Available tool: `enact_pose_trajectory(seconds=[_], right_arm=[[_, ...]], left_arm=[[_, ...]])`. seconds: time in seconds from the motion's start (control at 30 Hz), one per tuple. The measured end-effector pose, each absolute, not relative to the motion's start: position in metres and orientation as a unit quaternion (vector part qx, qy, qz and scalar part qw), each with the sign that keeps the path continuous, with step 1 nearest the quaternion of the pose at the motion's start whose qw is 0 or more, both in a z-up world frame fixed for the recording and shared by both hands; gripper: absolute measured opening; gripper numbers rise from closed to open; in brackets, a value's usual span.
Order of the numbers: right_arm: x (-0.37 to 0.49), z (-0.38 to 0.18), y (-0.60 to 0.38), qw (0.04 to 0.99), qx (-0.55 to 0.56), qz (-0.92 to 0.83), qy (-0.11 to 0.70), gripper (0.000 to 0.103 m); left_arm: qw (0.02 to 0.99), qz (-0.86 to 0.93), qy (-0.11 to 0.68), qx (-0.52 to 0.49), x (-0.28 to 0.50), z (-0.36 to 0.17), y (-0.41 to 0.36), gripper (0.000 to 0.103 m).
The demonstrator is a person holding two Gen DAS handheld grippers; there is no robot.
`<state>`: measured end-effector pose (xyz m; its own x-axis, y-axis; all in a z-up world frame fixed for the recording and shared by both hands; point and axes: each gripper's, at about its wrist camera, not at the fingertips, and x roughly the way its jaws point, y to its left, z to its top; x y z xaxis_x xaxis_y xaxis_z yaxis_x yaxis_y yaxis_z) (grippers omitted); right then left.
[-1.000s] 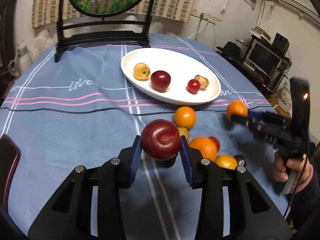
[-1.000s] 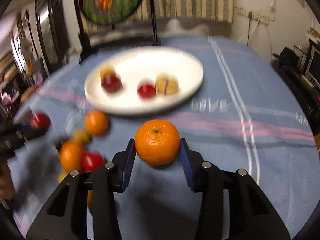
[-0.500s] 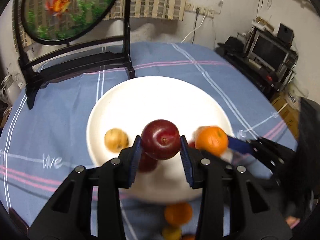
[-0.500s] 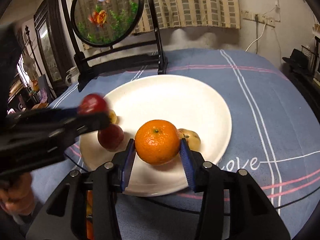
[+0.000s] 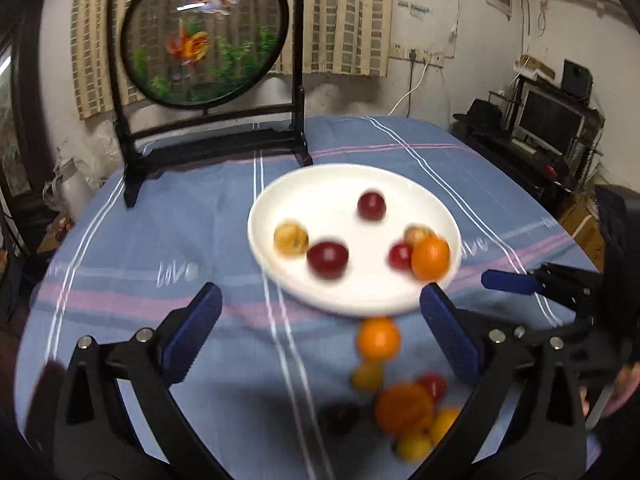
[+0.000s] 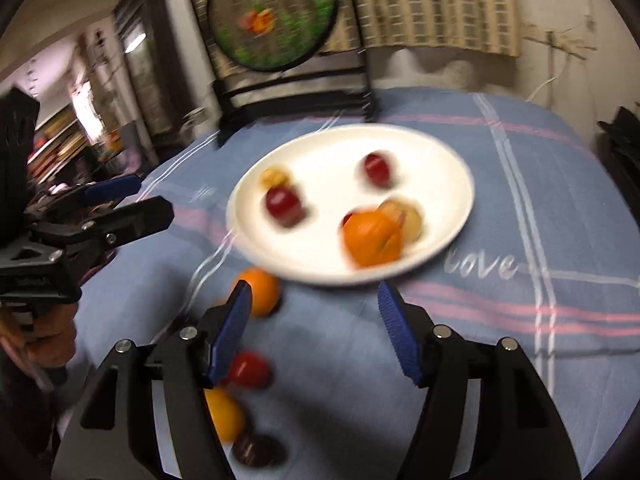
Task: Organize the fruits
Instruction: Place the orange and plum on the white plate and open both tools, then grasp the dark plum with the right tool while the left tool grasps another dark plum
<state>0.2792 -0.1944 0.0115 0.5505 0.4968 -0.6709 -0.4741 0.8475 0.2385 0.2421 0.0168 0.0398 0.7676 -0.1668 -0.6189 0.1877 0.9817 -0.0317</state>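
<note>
fruit handling: small, round, smooth, light; rolls easily, soft skin bruises — my read: pinch across the widest part, gentle squeeze.
plate: white plate [image 5: 280,204] on blue counter [image 5: 120,240], holds six fruits.
mandarin: mandarin [image 5: 430,259] at near-right rim, touching small red fruit [image 5: 400,256].
plums: one plum [image 5: 327,259] near-left on the plate, one plum [image 5: 371,206] far-centre.
loose pile: more oranges and plums [image 5: 404,408] on cloth, near side of the plate.
left tongs: left tongs [image 5: 320,322] spreading wide, nothing between.
right tongs: right tongs [image 6: 314,326] opening, empty.
change: a second ago left tongs pinched a plum, right pinched the mandarin; both fruits now lie on the plate, both tongs pulled back.
</note>
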Motion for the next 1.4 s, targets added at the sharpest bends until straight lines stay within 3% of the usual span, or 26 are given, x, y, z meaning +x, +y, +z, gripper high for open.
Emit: enact_pose_trajectory(seconds=[0.2, 0.7, 1.17, 1.4], right_arm=[[0.238, -0.002, -0.19, 0.855, -0.033, 0.322, 0.406, 0.066], [0.202, -0.01, -0.179, 0.833, -0.112, 0.348, 0.416, 0.066], [0.202, -0.022, -0.172, 0.832, -0.14, 0.328, 0.424, 0.045], [0.203, -0.023, -0.172, 0.83, -0.139, 0.327, 0.43, 0.041]], left_arm=[[0.925, -0.092, 0.367, -0.04, 0.207, -0.001, 0.04, 0.101], [0.937, -0.084, 0.338, 0.009, 0.185, 0.002, 0.029, 0.101], [0.926, -0.069, 0.371, -0.027, 0.196, -0.004, 0.041, 0.101], [0.923, -0.06, 0.378, -0.042, 0.198, -0.005, 0.046, 0.101]])
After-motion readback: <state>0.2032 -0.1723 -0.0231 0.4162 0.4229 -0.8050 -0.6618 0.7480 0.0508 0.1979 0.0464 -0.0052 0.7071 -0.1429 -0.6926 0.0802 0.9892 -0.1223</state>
